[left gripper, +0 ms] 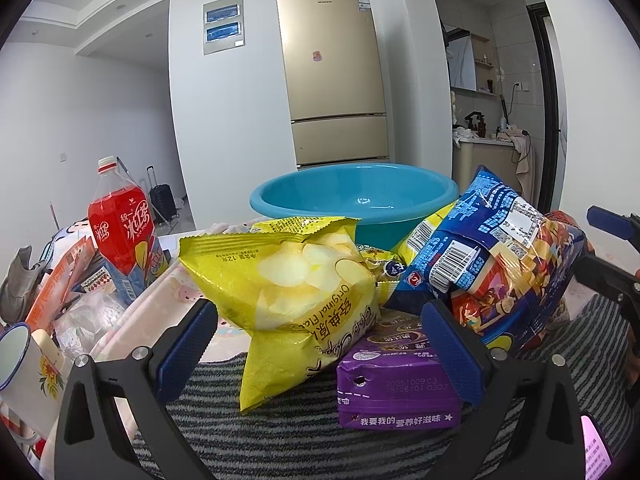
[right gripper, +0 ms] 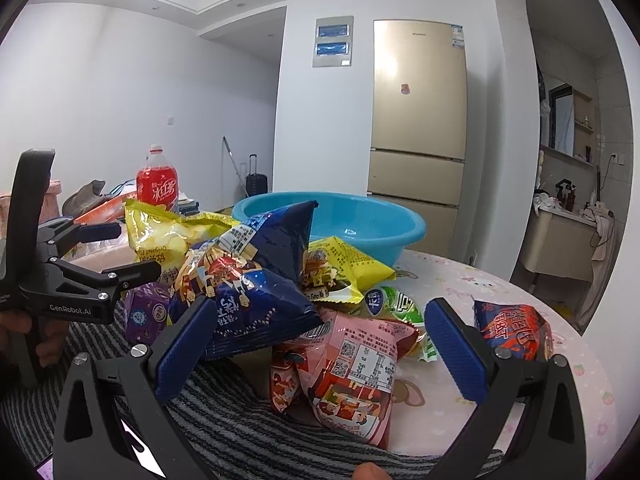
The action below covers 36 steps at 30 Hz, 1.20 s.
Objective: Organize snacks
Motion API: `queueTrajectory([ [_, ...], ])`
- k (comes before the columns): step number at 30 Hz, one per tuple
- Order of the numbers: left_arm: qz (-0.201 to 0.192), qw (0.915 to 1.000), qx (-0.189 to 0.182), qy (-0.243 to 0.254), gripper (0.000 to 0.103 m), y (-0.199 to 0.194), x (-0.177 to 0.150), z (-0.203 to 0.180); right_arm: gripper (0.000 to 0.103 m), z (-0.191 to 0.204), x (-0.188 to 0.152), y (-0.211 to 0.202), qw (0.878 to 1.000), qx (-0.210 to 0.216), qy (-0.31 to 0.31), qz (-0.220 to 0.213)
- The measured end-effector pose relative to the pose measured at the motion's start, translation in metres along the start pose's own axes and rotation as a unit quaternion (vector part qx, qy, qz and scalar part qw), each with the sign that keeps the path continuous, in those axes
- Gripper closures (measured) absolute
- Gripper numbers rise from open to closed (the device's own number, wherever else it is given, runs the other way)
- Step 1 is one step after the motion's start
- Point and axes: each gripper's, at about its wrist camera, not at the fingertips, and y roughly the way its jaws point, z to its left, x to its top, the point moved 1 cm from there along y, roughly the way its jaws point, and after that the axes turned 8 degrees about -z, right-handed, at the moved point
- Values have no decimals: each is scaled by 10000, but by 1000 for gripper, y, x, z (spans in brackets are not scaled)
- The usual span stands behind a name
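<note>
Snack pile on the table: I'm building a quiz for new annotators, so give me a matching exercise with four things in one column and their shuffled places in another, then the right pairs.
Things:
1. yellow chip bag
2. pink snack bag
3. blue basin
4. red drink bottle

Places:
A. behind the snack pile, in front of the fridge
B. between the open fingers of the left claw
C. standing at the left of the table
D. between the open fingers of the right claw

Pairs: 1-B, 2-D, 3-A, 4-C
</note>
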Motion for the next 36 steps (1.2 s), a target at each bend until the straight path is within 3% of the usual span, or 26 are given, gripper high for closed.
queueTrajectory([
  [36,117,9999,15,-67,0,5,-4,4,0,-4,2,-11,9999,-113,-54,-89],
])
